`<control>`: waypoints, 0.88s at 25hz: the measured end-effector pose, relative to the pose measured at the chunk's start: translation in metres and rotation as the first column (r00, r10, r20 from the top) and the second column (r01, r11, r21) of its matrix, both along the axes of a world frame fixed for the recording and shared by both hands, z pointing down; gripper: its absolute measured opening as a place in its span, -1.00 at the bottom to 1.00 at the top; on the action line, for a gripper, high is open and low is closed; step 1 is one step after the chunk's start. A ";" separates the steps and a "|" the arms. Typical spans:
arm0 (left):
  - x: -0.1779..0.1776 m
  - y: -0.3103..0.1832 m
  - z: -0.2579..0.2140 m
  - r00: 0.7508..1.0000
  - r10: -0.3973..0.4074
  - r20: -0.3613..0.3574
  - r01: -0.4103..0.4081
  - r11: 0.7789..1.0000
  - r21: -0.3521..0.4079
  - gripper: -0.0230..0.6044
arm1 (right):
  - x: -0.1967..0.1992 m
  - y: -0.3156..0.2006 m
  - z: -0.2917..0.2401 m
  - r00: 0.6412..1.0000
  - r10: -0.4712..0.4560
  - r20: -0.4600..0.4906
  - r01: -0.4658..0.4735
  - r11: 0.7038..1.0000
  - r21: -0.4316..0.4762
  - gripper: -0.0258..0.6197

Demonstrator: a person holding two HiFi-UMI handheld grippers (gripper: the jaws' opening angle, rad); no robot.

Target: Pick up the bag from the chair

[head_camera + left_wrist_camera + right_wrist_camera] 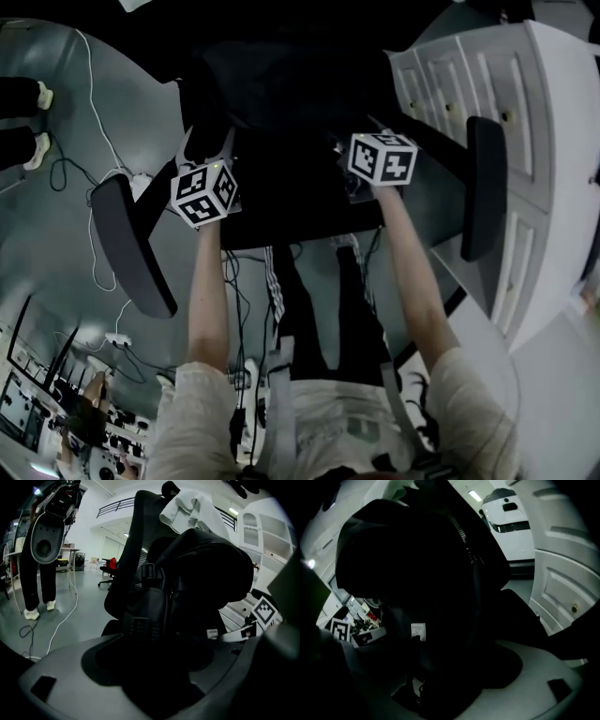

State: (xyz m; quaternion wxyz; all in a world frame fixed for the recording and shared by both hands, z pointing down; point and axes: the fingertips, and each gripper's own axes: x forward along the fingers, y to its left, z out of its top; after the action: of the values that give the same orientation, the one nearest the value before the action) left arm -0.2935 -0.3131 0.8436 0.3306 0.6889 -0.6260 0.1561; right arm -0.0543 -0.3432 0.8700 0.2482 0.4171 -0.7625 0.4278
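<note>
The left gripper (150, 681) has its jaws spread wide. The dark foot of the bag (197, 573) fills the gap, with no sign that they pinch it. The right gripper (440, 686) is the same: jaws wide, bag fabric between and ahead.

The bag stands on the seat of the chair (127, 239), long axis upright, against the backrest. It lies straight ahead of both pairs of jaws and rises above them. In the head view the grippers flank it, left and right, about equally near. So the lift looks like a job for both, each closing on its own side low down.
</note>
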 end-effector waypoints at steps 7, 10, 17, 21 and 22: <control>0.011 -0.003 0.010 0.999 0.033 -0.029 -0.034 0.999 -0.023 0.06 | 0.003 0.000 0.003 0.996 -0.044 -0.084 0.049 0.997 0.065 0.00; 0.018 -0.003 0.009 0.998 0.063 -0.011 -0.064 0.998 -0.026 -0.14 | 0.002 0.001 0.001 0.988 -0.071 -0.135 0.083 0.993 0.086 -0.21; 0.031 0.004 -0.005 0.984 0.136 0.111 -0.136 0.991 -0.015 -0.59 | 0.000 0.004 -0.009 0.977 -0.075 -0.199 0.099 0.988 0.115 -0.49; 0.033 0.011 -0.014 0.977 0.148 0.152 -0.149 0.989 -0.006 -0.70 | 0.000 0.007 -0.019 0.975 -0.070 -0.209 0.099 0.986 0.132 -0.55; 0.034 0.013 -0.016 0.977 0.145 0.159 -0.146 0.989 -0.001 -0.72 | 0.000 0.008 -0.022 0.975 -0.070 -0.212 0.101 0.985 0.139 -0.56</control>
State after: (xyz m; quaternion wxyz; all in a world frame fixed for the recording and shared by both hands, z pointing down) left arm -0.2598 -0.3005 0.8272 0.2636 0.7200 -0.5990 0.2309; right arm -0.0540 -0.3352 0.8478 0.3124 0.4433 -0.7798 0.3128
